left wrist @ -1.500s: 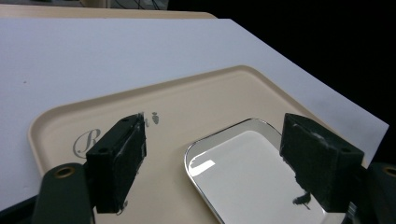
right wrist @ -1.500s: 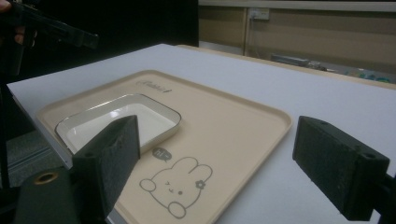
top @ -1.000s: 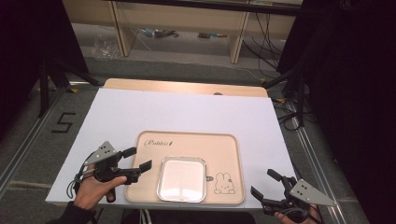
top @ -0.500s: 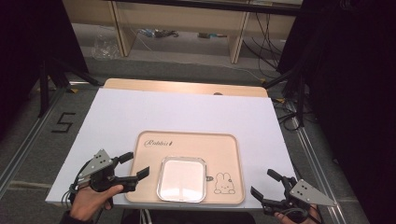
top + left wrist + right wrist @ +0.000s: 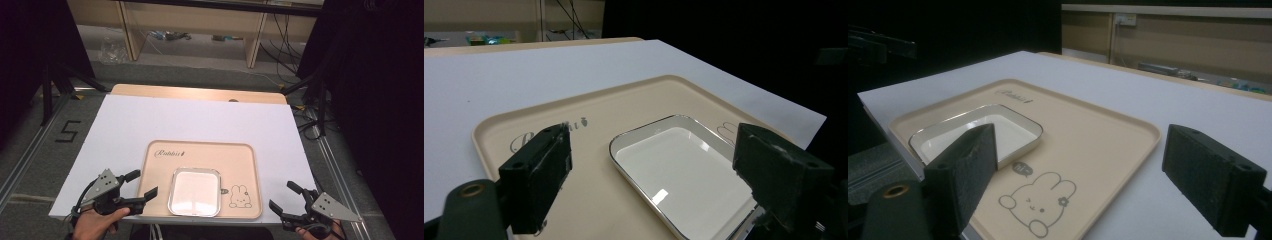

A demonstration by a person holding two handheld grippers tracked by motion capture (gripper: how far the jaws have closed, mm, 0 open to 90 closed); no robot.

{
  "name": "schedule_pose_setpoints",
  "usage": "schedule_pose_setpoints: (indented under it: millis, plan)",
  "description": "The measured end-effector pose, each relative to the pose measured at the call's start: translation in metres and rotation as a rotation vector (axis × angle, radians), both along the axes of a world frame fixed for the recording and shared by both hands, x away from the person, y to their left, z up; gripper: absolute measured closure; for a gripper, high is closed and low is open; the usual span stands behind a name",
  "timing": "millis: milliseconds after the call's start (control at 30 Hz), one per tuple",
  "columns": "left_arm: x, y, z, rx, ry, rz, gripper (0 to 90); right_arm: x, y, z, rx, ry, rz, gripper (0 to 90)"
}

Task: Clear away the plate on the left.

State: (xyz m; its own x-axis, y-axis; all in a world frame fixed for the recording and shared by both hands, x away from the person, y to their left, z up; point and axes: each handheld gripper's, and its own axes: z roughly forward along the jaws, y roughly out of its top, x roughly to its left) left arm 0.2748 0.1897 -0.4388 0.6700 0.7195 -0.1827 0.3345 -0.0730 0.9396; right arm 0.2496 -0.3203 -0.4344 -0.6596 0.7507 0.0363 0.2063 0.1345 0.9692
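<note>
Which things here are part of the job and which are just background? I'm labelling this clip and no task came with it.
Likely in play: beige tray, white dish on it, left gripper, right gripper, both open.

Background: white table cover, cables on the floor, floor marking.

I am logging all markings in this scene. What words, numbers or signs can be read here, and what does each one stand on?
"Rabbit": cursive print on the beige tray, near its far edge.
"5": black mark on the floor, left of the table.
Small speech bubble beside the rabbit drawing on the tray: its marks are too small to read.
</note>
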Motion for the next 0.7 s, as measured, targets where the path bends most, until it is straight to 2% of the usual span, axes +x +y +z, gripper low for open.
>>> schedule_pose_setpoints:
  millis: [100, 133, 167, 200, 267, 400, 467, 500, 533, 567, 700]
  plan:
    - [-0.005, -0.002, -0.002, 0.005, 0.000, -0.010, 15.6, 0.000, 0.000, 0.000, -0.001, 0.002, 0.001, 15.3]
    - [-0.006, -0.003, -0.002, 0.011, -0.005, -0.015, 15.6, 0.000, 0.003, -0.001, 0.029, 0.021, 0.013, 15.3]
    - [-0.008, -0.004, -0.002, 0.022, -0.008, -0.020, 15.6, 0.000, 0.001, 0.000, -0.001, 0.021, 0.024, 15.3]
    - [-0.011, -0.007, -0.002, 0.001, -0.009, 0.003, 15.6, 0.000, 0.001, 0.000, 0.004, 0.021, 0.032, 15.3]
    - [-0.016, -0.010, -0.003, 0.011, -0.018, 0.009, 15.6, 0.001, 0.002, 0.000, 0.006, 0.019, 0.029, 15.3]
    - [-0.024, -0.018, -0.004, 0.027, -0.028, -0.013, 15.6, -0.001, 0.001, 0.000, -0.004, 0.025, 0.031, 15.3]
    - [-0.028, -0.020, -0.004, 0.019, -0.039, -0.020, 15.6, 0.000, 0.000, 0.001, -0.022, 0.005, 0.027, 15.3]
    - [-0.031, -0.020, -0.003, 0.013, -0.028, -0.003, 15.6, -0.001, 0.002, 0.000, -0.005, 0.029, 0.031, 15.3]
    - [-0.033, -0.021, -0.003, 0.008, -0.030, -0.001, 15.6, -0.001, 0.002, 0.000, -0.008, 0.025, 0.034, 15.3]
    - [-0.033, -0.020, -0.002, 0.015, -0.050, -0.011, 15.6, -0.001, 0.002, 0.000, -0.008, 0.023, 0.036, 15.3]
    - [-0.035, -0.018, -0.002, 0.023, -0.049, 0.004, 15.6, -0.001, 0.002, 0.000, -0.013, 0.020, 0.039, 15.3]
